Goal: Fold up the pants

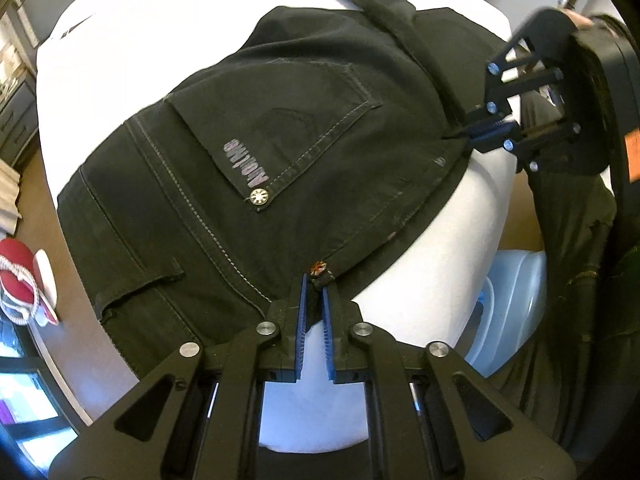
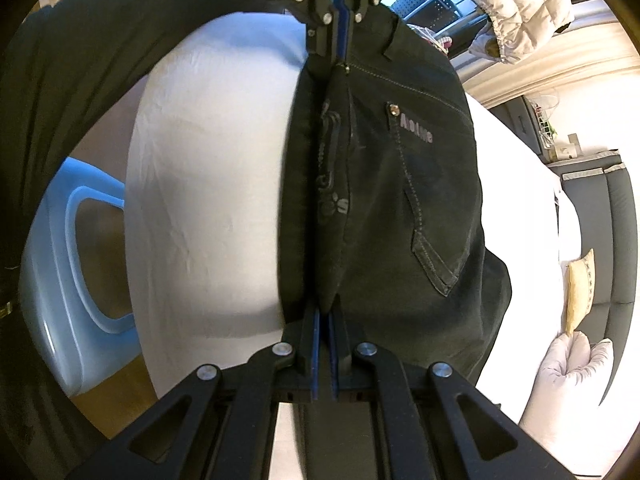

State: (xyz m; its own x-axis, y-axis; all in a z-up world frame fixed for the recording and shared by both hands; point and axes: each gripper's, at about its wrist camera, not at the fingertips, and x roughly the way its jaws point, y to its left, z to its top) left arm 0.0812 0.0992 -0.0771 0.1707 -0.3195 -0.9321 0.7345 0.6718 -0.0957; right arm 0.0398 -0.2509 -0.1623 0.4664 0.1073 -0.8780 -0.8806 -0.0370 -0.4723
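The left tool [image 1: 314, 280] was clamped on one waistband corner of the black pants [image 1: 256, 152]; the right tool [image 2: 325, 312] was clamped on the other corner, its pad tips hidden in cloth. The pants lay on the white bed [image 1: 160, 40], legs cut off from view. Beside the bed stood one pale blue basket [image 2: 72, 264], partly hidden.

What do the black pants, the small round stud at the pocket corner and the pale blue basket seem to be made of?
Black pants: most likely cotton denim, matte, with heavy pale topstitching along seams.
Stud: probably metal, shiny, catching the light.
Pale blue basket: seemingly moulded plastic, smooth and slightly glossy, with a rounded cut-out handle.
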